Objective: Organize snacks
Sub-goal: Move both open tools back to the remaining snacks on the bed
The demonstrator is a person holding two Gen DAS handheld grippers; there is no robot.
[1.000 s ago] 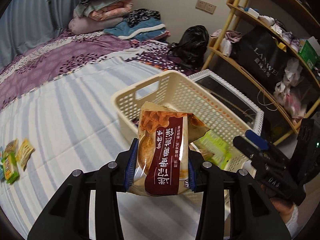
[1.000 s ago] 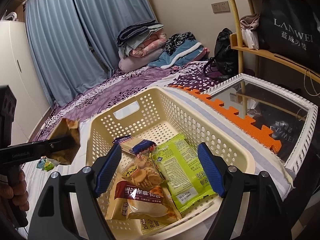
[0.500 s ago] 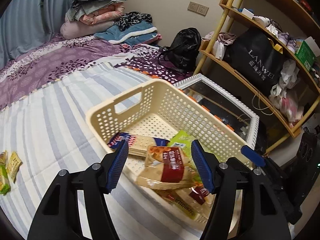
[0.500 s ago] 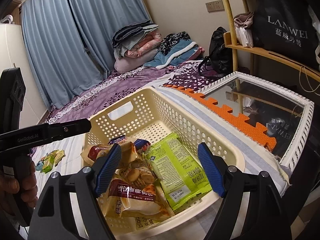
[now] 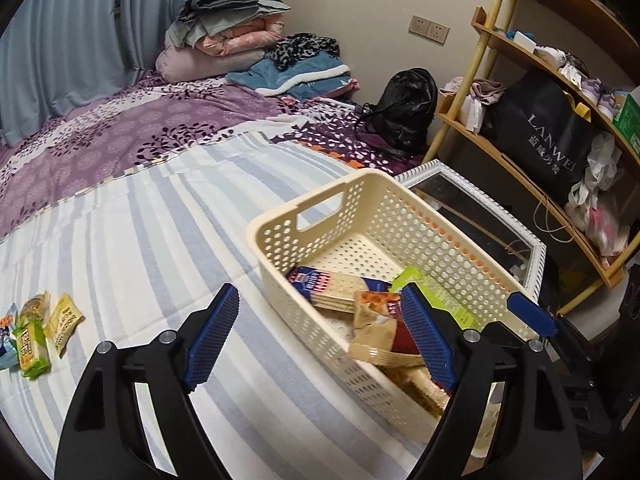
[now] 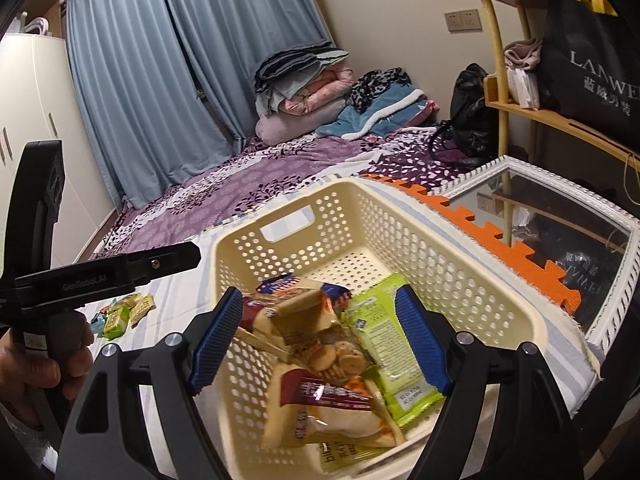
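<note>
Left wrist view: the cream basket point(image 5: 360, 216) sits on the striped bed sheet point(image 5: 140, 240), packets heaped at its near end; a framed mirror point(image 5: 480, 220) lies just beyond. The left hand-held gripper point(image 5: 320, 340) hangs over the basket's near-left rim, jaws wide, empty. Loose snack packets point(image 5: 36, 328) lie well apart, far left.

Right wrist view: the right hand-held gripper point(image 6: 320, 340) spreads wide above the heaped packets point(image 6: 320, 344), seemingly not touching. An orange foam mat point(image 6: 492, 232) edges the bed.
</note>
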